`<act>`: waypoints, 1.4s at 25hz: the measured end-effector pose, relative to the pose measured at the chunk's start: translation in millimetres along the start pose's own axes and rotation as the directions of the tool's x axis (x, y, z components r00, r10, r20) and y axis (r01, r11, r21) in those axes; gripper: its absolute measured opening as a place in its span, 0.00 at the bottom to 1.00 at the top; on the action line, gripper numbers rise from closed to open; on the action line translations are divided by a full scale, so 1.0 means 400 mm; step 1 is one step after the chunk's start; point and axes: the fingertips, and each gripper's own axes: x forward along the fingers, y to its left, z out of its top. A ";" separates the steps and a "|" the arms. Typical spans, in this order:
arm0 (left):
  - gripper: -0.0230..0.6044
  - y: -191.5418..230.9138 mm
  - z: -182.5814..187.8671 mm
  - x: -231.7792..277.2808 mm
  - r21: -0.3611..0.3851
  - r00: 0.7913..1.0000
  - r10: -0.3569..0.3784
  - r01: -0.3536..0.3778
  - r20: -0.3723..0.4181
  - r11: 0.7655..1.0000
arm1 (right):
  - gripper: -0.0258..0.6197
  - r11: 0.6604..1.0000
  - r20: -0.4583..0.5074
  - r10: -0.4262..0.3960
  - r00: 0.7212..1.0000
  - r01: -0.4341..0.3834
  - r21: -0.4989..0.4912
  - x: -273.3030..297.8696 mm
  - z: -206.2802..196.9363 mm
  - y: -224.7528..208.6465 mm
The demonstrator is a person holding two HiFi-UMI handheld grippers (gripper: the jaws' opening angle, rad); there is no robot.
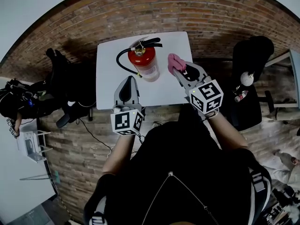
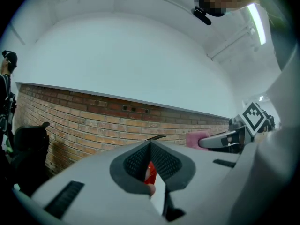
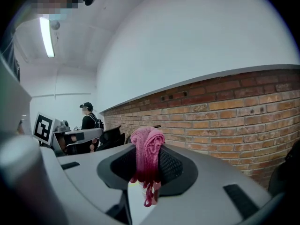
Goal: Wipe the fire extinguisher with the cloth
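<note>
A red fire extinguisher (image 1: pixel 145 61) with a black hose and handle stands upright on the small white table (image 1: pixel 108 74). My right gripper (image 1: pixel 177 71) is shut on a pink knitted cloth (image 1: pixel 175 62), held just right of the extinguisher and apart from it. In the right gripper view the cloth (image 3: pixel 147 151) bunches out between the closed jaws. My left gripper (image 1: pixel 129 82) hangs over the table's front, below and left of the extinguisher, jaws shut with nothing held. A sliver of the red extinguisher (image 2: pixel 149 172) shows past the jaws in the left gripper view.
A brick floor surrounds the table. Black bags and gear (image 1: pixel 65 86) lie to the left, and a black chair (image 1: pixel 251 55) stands to the right. A person (image 3: pixel 88 116) stands far off in the right gripper view.
</note>
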 end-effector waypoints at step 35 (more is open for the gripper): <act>0.05 -0.118 -0.106 0.235 0.015 0.747 0.664 -0.665 0.011 0.747 | 0.22 0.784 -0.415 0.605 0.679 -0.599 0.164 0.583 -0.343 -0.430</act>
